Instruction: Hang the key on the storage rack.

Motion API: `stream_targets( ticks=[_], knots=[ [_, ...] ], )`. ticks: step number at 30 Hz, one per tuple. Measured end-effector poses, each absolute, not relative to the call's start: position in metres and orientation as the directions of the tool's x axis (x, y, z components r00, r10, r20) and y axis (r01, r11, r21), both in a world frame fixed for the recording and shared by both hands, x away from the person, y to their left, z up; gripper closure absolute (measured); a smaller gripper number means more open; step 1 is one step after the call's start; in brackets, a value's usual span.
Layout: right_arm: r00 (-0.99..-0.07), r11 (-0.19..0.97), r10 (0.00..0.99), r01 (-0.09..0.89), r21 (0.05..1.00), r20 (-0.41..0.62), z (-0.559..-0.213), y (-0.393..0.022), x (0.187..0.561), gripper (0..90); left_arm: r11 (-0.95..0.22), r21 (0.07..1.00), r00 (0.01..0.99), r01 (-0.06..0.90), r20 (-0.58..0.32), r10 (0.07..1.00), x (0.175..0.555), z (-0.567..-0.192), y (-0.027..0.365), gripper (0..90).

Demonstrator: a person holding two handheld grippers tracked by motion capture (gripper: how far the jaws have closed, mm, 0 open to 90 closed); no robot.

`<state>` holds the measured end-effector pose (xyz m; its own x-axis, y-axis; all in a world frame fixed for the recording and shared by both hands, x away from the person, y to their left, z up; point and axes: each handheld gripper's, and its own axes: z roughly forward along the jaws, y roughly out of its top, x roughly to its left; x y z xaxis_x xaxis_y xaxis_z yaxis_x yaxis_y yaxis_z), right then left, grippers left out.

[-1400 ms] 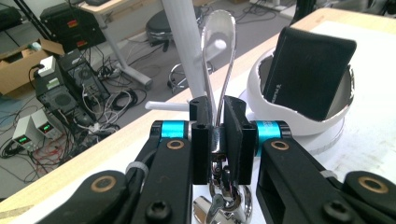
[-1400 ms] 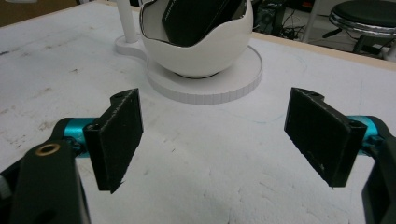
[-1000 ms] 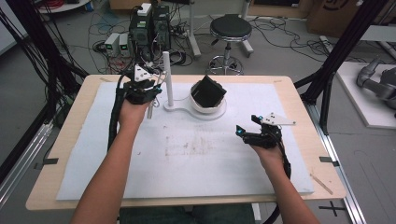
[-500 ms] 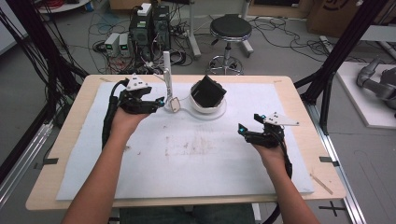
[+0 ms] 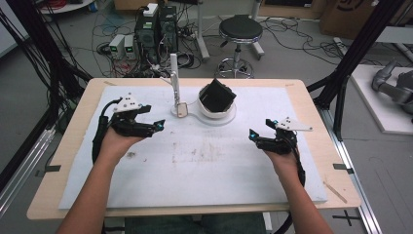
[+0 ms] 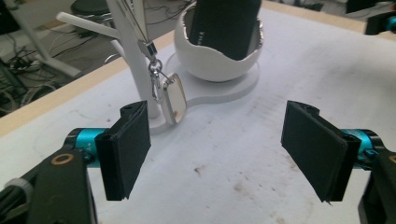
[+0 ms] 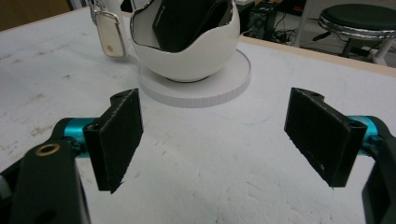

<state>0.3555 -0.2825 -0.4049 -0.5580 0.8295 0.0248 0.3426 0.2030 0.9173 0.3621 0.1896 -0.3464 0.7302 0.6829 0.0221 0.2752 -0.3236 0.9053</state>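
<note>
A small keychain tag [image 6: 172, 99] is seen hanging by a metal clasp from the white post [image 5: 174, 78], just beside the egg-shaped bowl [image 7: 187, 56] holding a dark wallet [image 5: 217, 94]. The tag is judged light, stiff and free to swing, best taken across its flat faces. The left gripper [image 5: 152, 123] has just been opening, nothing between its jaws; the right gripper [image 5: 257, 131] is held wide apart, empty

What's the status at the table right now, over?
Left gripper fingers just opened, nothing between them; right gripper open, empty. Key tag hangs on the white stand, black wallet sits in bowl. Nothing in the way.
</note>
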Motion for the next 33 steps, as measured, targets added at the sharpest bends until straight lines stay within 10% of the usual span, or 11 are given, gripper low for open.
stream_targets(
  ticks=[33],
  knots=[
    [-0.57, 0.251, 0.822, 0.365, 0.896, 0.002, -0.409, -0.284, 0.356, 19.7, -0.277, 0.911, 0.757, 0.306, -0.056, 0.651, 0.332, -0.408, 0.212, 17.4]
  ],
)
